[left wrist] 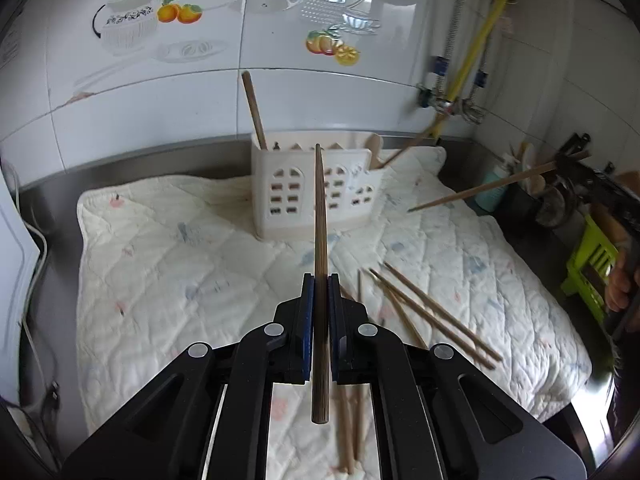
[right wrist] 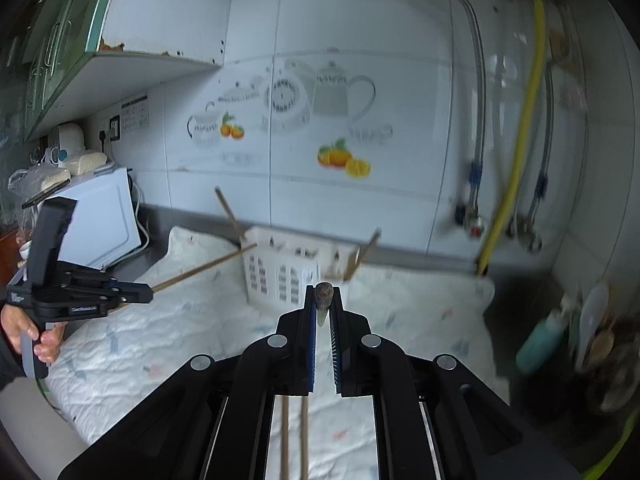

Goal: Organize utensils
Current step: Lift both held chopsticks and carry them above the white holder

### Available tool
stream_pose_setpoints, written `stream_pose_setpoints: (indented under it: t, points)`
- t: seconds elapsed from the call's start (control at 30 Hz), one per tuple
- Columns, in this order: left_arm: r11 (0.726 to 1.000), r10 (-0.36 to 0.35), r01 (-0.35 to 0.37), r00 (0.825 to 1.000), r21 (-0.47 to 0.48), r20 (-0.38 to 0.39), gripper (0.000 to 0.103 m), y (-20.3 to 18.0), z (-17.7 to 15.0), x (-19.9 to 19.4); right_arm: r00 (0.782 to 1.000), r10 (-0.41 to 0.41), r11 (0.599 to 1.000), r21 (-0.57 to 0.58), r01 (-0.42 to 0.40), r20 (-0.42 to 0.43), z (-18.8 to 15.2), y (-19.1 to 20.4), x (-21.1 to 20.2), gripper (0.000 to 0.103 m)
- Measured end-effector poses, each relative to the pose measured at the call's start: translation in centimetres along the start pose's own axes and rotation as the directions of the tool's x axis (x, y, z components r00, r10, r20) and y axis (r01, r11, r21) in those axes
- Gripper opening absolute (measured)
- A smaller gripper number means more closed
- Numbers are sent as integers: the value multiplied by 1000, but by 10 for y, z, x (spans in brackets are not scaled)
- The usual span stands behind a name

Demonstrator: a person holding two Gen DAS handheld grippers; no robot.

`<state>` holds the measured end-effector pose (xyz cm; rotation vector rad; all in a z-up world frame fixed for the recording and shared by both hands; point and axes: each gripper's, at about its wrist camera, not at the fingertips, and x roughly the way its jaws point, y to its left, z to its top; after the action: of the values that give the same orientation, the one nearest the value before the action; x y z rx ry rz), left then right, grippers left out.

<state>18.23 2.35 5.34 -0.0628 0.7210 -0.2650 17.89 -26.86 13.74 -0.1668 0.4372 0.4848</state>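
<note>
My left gripper [left wrist: 321,280] is shut on a brown chopstick [left wrist: 320,216] that points toward the white cut-out utensil holder [left wrist: 292,196] at the back of the quilted mat [left wrist: 160,264]. The holder has a wooden stick [left wrist: 253,108] in its left end and another on its right. Several loose chopsticks [left wrist: 432,312] lie on the mat, right of the gripper. My right gripper [right wrist: 323,292] is shut on a chopstick [right wrist: 323,300], seen end-on, above the mat in front of the holder [right wrist: 288,272]. It also shows in the left wrist view [left wrist: 592,180], as does its chopstick [left wrist: 492,184]. The left gripper [right wrist: 148,292] also shows in the right wrist view.
A tiled wall [right wrist: 340,80] with yellow [right wrist: 516,160] and metal hoses stands behind the steel counter. A white microwave [right wrist: 100,220] stands at the left. A teal bottle [right wrist: 540,344] and kitchen clutter sit at the right. A green stool [left wrist: 592,260] is at the far right.
</note>
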Motion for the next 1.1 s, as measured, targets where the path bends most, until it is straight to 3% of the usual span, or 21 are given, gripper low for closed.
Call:
stream_pose_setpoints:
  t: [0.3, 0.63, 0.83, 1.1]
  points:
    - [998, 44, -40, 993, 46, -108, 5, 3, 56, 25, 998, -4, 999, -44, 6, 61, 59, -3, 28, 6]
    - [994, 92, -73, 962, 80, -257, 5, 3, 93, 47, 999, -28, 996, -82, 30, 29, 82, -5, 81, 6]
    - [991, 115, -95, 959, 90, -259, 5, 0, 119, 49, 1000, -17, 998, -55, 17, -3, 85, -10, 103, 6]
    - [991, 128, -118, 975, 66, -182, 5, 0, 146, 61, 999, -9, 999, -33, 8, -33, 86, -13, 123, 6]
